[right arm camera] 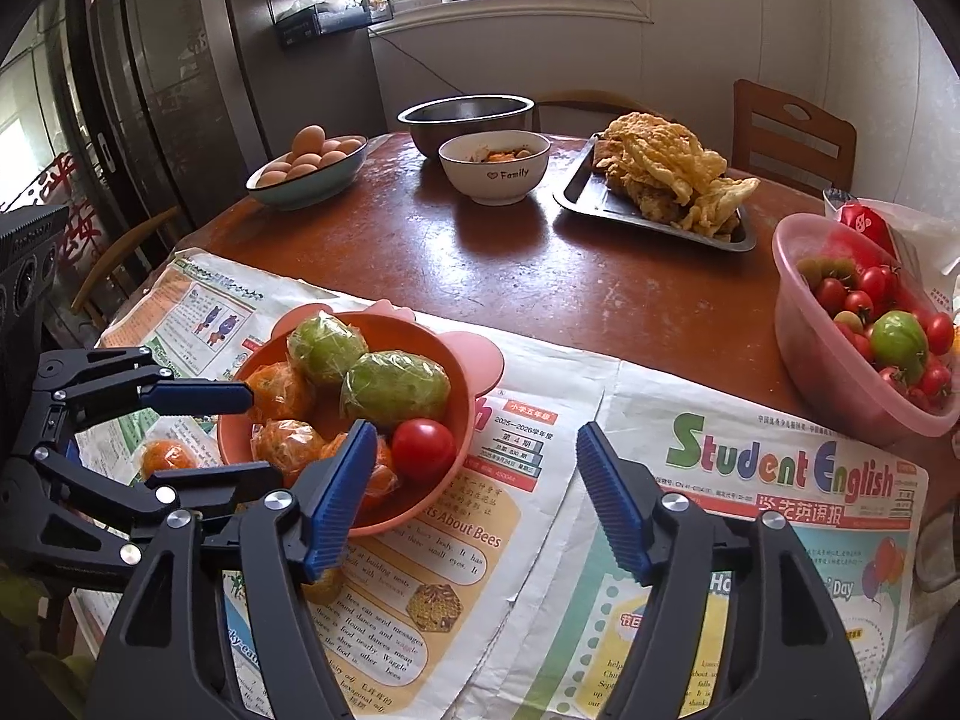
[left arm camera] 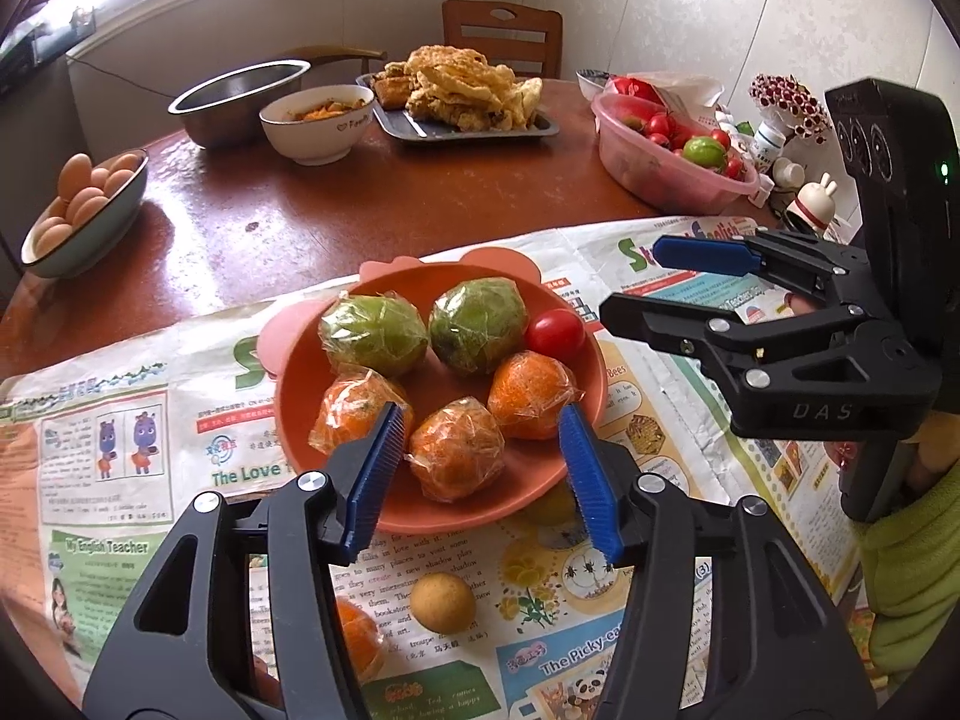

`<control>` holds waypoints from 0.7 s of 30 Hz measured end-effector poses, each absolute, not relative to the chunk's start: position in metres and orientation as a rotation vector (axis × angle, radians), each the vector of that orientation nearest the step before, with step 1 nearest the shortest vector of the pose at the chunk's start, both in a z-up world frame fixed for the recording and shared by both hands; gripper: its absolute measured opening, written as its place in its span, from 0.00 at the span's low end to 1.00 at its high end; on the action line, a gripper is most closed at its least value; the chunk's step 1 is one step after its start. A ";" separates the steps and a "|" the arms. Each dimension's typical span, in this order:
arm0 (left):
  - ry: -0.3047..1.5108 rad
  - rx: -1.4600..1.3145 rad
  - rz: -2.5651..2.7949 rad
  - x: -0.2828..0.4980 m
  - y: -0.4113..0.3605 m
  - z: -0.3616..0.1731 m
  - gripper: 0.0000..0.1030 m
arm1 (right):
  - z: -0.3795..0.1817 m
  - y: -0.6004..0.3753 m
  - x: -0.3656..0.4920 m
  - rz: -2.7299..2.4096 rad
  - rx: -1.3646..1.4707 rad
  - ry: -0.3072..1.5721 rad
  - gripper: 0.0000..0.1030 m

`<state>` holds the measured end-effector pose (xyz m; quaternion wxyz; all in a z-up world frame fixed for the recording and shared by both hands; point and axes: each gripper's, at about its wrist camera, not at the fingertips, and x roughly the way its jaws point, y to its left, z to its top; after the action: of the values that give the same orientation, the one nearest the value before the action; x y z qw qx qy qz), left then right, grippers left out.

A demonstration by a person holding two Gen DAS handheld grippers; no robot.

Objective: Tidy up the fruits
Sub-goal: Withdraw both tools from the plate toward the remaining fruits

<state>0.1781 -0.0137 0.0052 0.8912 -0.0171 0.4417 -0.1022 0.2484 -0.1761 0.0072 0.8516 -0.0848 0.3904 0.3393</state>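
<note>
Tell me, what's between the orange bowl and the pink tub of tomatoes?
Only newspaper lies between the orange bowl and the pink tub, seen in the right wrist view.

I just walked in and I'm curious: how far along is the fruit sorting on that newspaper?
Mostly done, it seems. The orange bowl already holds two wrapped green fruits, three wrapped oranges and a red tomato. Nothing is in hand: the left gripper and the right gripper both stand open and empty. Still lying on the newspaper are a wrapped orange and a small yellow-brown fruit.
</note>
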 end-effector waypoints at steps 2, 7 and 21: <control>0.913 -0.044 -0.210 0.178 -0.011 0.008 0.48 | 0.009 -0.176 0.247 0.712 -0.180 0.815 0.71; 0.891 -0.059 -0.189 0.174 -0.004 0.017 0.60 | 0.013 -0.177 0.243 0.707 -0.179 0.807 0.74; 0.830 -0.089 -0.122 0.163 0.013 0.040 0.85 | 0.027 -0.179 0.232 0.689 -0.183 0.767 0.85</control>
<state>0.1629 0.0128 0.0399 0.9124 -0.0431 0.4027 -0.0594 0.2319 -0.1790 0.0273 0.8660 -0.0872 0.3662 0.3290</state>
